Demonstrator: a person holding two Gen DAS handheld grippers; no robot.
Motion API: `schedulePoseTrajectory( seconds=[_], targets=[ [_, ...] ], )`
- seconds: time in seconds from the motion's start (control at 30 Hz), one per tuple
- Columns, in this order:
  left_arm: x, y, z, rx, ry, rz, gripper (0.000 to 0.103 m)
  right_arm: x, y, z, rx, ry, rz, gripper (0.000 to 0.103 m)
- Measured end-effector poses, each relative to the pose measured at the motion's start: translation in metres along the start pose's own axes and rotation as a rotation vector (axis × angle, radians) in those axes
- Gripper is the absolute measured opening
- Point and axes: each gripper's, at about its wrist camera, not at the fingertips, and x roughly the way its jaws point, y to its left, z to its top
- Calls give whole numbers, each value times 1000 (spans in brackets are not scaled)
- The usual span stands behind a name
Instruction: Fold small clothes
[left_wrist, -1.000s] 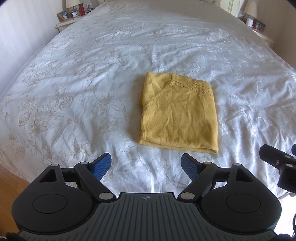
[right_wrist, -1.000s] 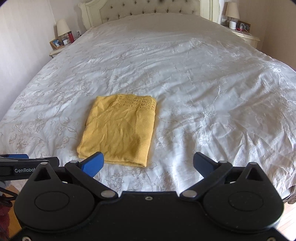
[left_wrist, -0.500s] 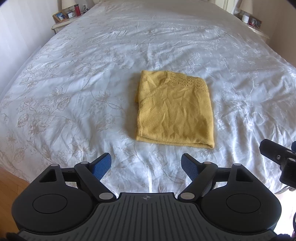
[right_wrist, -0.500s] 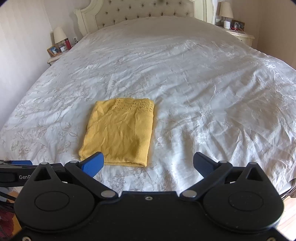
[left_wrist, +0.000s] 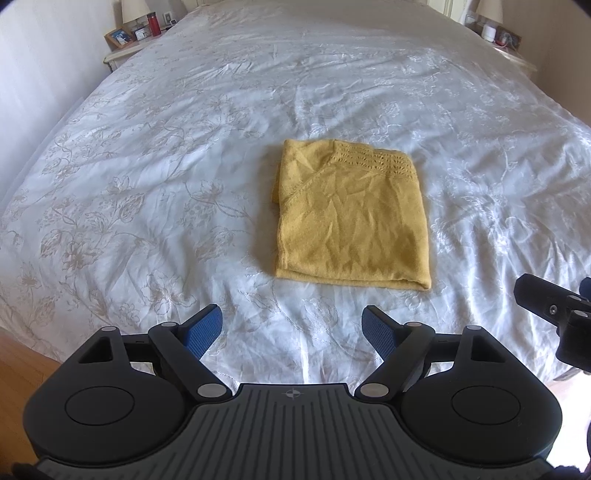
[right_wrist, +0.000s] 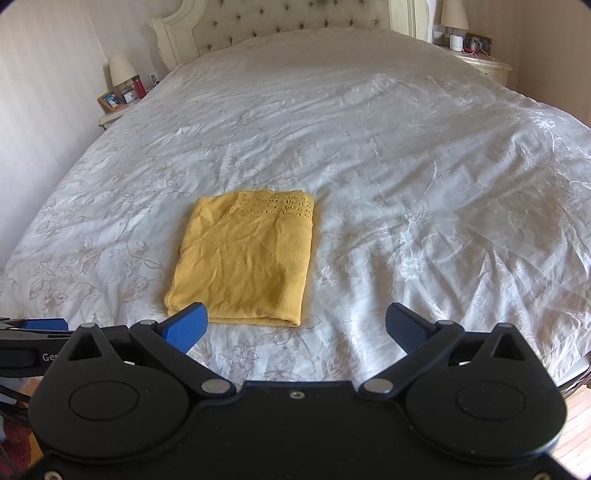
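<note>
Judging the fold is the step we have in hand, and from both wrist views it looks close to done: the yellow knit top (left_wrist: 351, 218) lies as a compact rectangle on the white bedspread (left_wrist: 166, 166), near the foot of the bed, its lacy openwork band turned toward the headboard (right_wrist: 280, 26). Both tools hang back from it over the near edge of the bed. The left gripper (left_wrist: 293, 328) has its jaws spread wide with nothing between them, and the right gripper (right_wrist: 295, 325) is spread the same way, also empty, its left blue pad overlapping the garment's near corner only in the picture, not touching it as far as we can tell.

To finish well, we would check the 2 weak spots. Along the left side a lower layer pokes out slightly past the top layer, so the edges are not quite flush; a light nudge inward with 1 pad would square it. The near folded edge looks a little puffy at its right corner, and the cloth shows soft creases, so a gentle flat press would settle it. Knit this loose snags and drags easily, so we would push rather than pinch.

Nothing stands in the way on the bed. A nightstand (right_wrist: 110, 116) with a lamp, picture frame and red bottle sits far off at the left, another at the right.
</note>
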Motion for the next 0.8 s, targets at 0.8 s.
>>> schedulePoseTrajectory(
  seconds=[0.8],
  targets=[
    [3, -1, 7, 9, 4, -1, 83, 4, 2, 3, 11, -2, 10, 102]
  ],
)
